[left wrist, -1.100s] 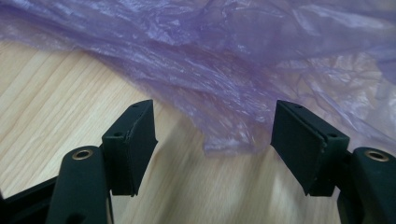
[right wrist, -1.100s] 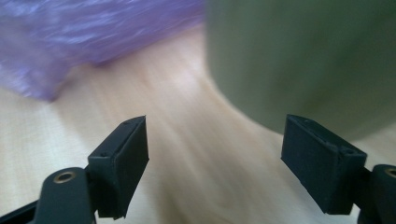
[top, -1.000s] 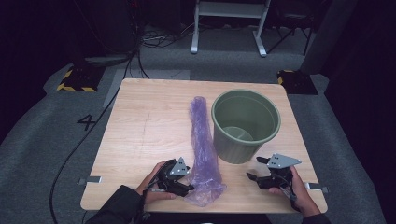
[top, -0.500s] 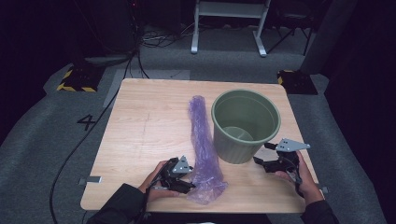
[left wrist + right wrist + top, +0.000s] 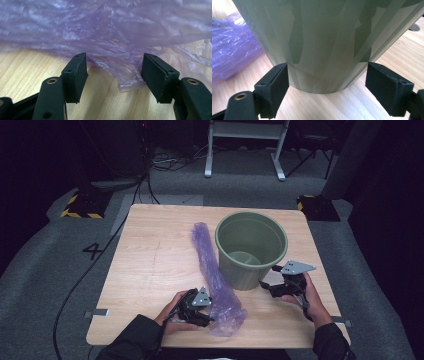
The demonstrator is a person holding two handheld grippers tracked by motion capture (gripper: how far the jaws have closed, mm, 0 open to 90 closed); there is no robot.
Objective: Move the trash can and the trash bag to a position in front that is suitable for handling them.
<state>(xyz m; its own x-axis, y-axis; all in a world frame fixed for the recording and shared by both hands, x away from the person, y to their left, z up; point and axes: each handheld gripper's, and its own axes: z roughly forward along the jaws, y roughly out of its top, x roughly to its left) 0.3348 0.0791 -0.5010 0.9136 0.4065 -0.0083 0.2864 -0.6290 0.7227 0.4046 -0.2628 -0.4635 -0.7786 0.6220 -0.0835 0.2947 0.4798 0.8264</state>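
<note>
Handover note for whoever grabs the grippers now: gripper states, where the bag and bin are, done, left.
Left gripper: open, jaws at the crumpled near end of the purple bag, nothing clamped.
Right gripper: open, jaws either side of the green bin base, not gripping.
Bag lies flat on the table left of the upright bin.
Done: nothing. Left: grip the bag and bin.
</note>
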